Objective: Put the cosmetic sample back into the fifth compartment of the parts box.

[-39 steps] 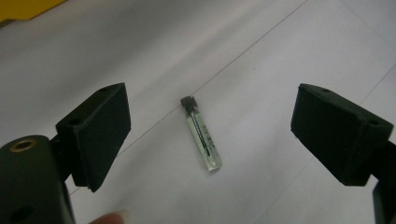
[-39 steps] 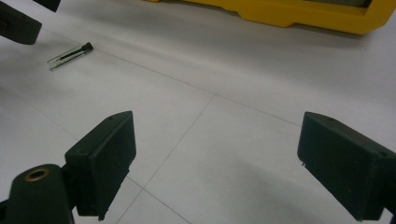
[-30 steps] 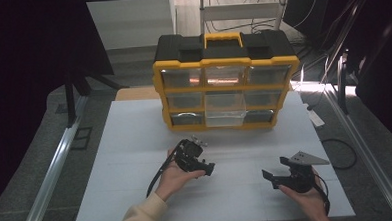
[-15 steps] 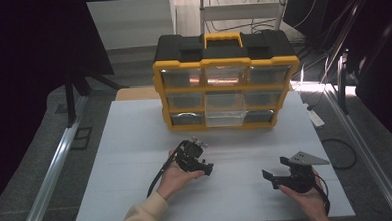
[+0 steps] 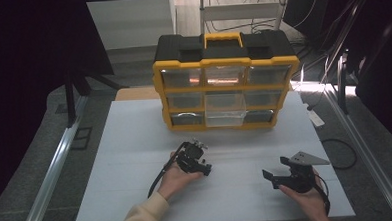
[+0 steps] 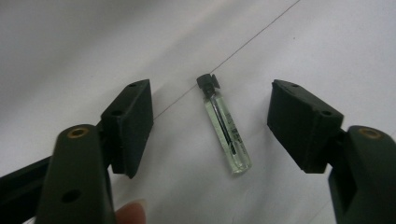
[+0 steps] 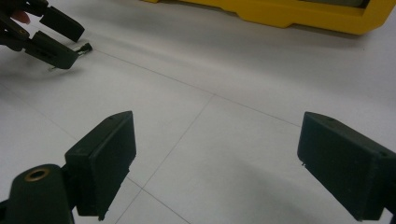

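Left black two-jaw gripper (image 6: 212, 126), held in the person's left hand (image 5: 176, 180): jaws spread wide, holding nothing. Small clear glass vial with a black cap (image 6: 224, 128) lies flat on the white table surface (image 6: 327, 42), in the gap between the two jaws, touching neither. Cap end points away from the gripper; the rounded glass end is nearer it. A thin dark rod runs inside the glass; some dark print on the side is too small to read. A faint seam line in the table passes just under the cap. A fingertip shows at the bottom edge of the left gripper view, cut off.

Right black two-jaw gripper (image 7: 215, 158), in the person's right hand (image 5: 308, 200): jaws also wide apart, nothing between them but bare table. From the right gripper view the left gripper (image 7: 56, 35) shows farther off at upper left, the vial (image 7: 84, 48) just a dark speck at its jaw tips, glass body hard to make out.

High view: left gripper (image 5: 198, 158) near table centre, right gripper (image 5: 277, 174) well apart from it toward the near right edge, grey three-cornered plate on top. The vial cannot be made out here.

Far side of the table: yellow-and-black plastic organiser case with clear drawers (image 5: 226, 81), standing upright, yellow handle on top. Drawer contents blurred behind glare; cannot tell what they hold.
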{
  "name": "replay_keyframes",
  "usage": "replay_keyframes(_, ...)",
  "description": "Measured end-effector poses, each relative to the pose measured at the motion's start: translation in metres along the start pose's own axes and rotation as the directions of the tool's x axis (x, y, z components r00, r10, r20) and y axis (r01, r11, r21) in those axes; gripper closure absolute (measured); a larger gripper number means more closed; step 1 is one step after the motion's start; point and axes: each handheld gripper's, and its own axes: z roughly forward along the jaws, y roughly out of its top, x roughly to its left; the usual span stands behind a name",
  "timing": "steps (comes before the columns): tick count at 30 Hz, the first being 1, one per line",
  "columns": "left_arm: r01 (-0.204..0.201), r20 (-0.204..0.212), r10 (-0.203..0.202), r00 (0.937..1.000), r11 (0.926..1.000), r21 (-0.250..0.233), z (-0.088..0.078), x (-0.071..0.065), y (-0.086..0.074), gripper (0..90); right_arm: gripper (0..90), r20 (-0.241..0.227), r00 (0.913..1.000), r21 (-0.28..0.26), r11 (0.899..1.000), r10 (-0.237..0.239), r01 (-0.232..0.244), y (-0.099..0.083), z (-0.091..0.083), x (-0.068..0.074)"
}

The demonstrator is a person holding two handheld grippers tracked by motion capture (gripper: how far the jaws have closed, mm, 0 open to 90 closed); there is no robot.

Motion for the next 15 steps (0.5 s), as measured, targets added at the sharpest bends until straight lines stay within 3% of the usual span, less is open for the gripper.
replay_keyframes(3, -0.004, -0.019, 0.004, 0.9998, 1.0, -0.001, 0.0001, -0.0016, 0.0003, 38.3, 11.3, 0.0, 1.0, -0.001, 1.0, -0.003, 0.003, 0.0, 0.0002, 0.0004)
replay_keyframes(15, 0.0, -0.026, 0.0, 0.9997, 1.0, 0.005, -0.0016, -0.0031, 0.0009, 55.3, 11.3, 0.003, 1.0, -0.002, 1.0, -0.005, 0.005, 0.0001, -0.0002, 0.0001)
